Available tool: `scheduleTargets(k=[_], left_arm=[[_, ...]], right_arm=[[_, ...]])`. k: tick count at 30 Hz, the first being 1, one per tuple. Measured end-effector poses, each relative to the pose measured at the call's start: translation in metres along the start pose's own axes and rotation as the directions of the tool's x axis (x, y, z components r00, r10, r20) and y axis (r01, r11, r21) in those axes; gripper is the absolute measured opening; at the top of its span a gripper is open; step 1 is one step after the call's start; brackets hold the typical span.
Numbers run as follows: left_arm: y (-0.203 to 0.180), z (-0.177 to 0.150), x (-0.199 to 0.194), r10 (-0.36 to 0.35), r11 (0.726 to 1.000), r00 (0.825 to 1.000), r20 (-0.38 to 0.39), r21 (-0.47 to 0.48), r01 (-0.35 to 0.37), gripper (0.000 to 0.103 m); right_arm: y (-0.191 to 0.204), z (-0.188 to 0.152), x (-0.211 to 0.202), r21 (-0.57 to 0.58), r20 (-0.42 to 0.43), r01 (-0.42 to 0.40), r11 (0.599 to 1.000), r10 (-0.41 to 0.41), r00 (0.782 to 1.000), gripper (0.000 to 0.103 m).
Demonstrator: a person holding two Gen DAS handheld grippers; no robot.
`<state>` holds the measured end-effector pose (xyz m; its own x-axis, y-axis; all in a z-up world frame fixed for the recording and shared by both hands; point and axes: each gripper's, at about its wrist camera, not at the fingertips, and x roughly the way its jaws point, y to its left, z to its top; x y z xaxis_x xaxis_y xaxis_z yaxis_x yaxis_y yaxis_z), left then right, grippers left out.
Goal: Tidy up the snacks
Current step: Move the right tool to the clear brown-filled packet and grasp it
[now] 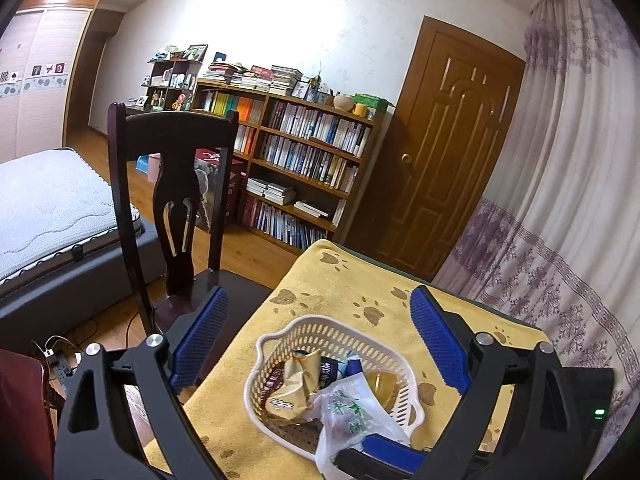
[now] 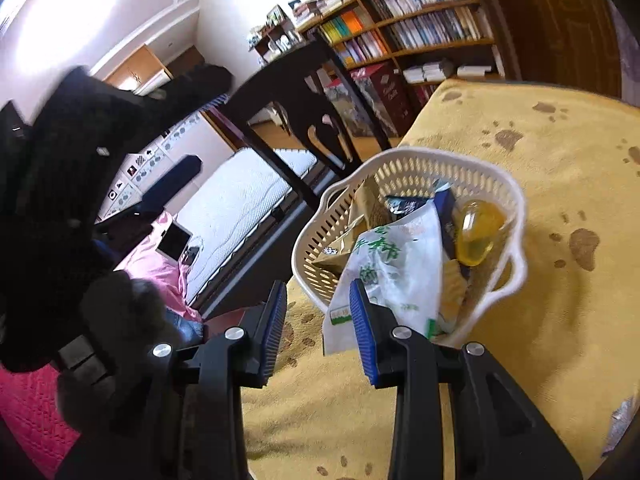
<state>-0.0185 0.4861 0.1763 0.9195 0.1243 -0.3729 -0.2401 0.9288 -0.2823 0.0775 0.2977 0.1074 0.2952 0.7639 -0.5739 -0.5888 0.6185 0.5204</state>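
Observation:
A white slotted basket (image 1: pixel 280 336) stands on the yellow paw-print cloth (image 1: pixel 340 280). Inside lie a gold packet (image 1: pixel 292 392), a dark packet (image 1: pixel 326 368), a yellow jelly cup (image 1: pixel 382 386) and a white packet with green print (image 1: pixel 352 412), which hangs over the near rim. My left gripper (image 1: pixel 320 294) hovers above the basket, wide open and empty. My right gripper (image 2: pixel 318 286) is open at the basket's (image 2: pixel 516 208) near-left rim. Its right finger lies against the white packet (image 2: pixel 400 264), with nothing between the pads. The jelly cup (image 2: pixel 476 228) sits at the basket's right side.
A dark wooden chair (image 1: pixel 172 184) stands against the table's left side, with a bed (image 1: pixel 48 208) beyond it. A bookshelf (image 1: pixel 304 160), a brown door (image 1: pixel 448 140) and a curtain (image 1: pixel 560 200) lie behind. A silvery wrapper (image 2: pixel 620 420) lies at the table's right edge.

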Motion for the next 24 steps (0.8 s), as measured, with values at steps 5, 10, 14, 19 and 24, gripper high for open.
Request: scheduleTargets(k=[5, 10, 14, 19, 24], left_arm=[[-0.02, -0.003, 0.002, -0.022, 0.999, 1.0, -0.007, 0.043, 0.022, 0.096], [-0.042, -0.008, 0.003, -0.049, 0.994, 0.999, -0.017, 0.094, 0.05, 0.097], [-0.055, -0.014, 0.006, -0.065, 0.991, 0.997, -0.03, 0.118, 0.068, 0.097], [-0.076, -0.023, 0.011, -0.089, 0.983, 0.994, -0.062, 0.157, 0.098, 0.1], [-0.098, -0.037, 0.013, -0.123, 0.969, 0.988, -0.094, 0.205, 0.14, 0.1]], right_arm=[[-0.012, -0.015, -0.029, -0.013, 0.065, 0.091, 0.996, -0.09, 0.994, 0.034], [-0.04, -0.034, -0.062, 0.03, 0.125, 0.214, 0.976, -0.216, 0.968, 0.034], [-0.067, -0.053, -0.096, 0.074, 0.17, 0.315, 0.946, -0.324, 0.931, 0.034], [-0.105, -0.077, -0.141, 0.157, 0.21, 0.411, 0.898, -0.437, 0.875, 0.034], [-0.147, -0.102, -0.179, 0.261, 0.211, 0.468, 0.844, -0.523, 0.826, 0.034]])
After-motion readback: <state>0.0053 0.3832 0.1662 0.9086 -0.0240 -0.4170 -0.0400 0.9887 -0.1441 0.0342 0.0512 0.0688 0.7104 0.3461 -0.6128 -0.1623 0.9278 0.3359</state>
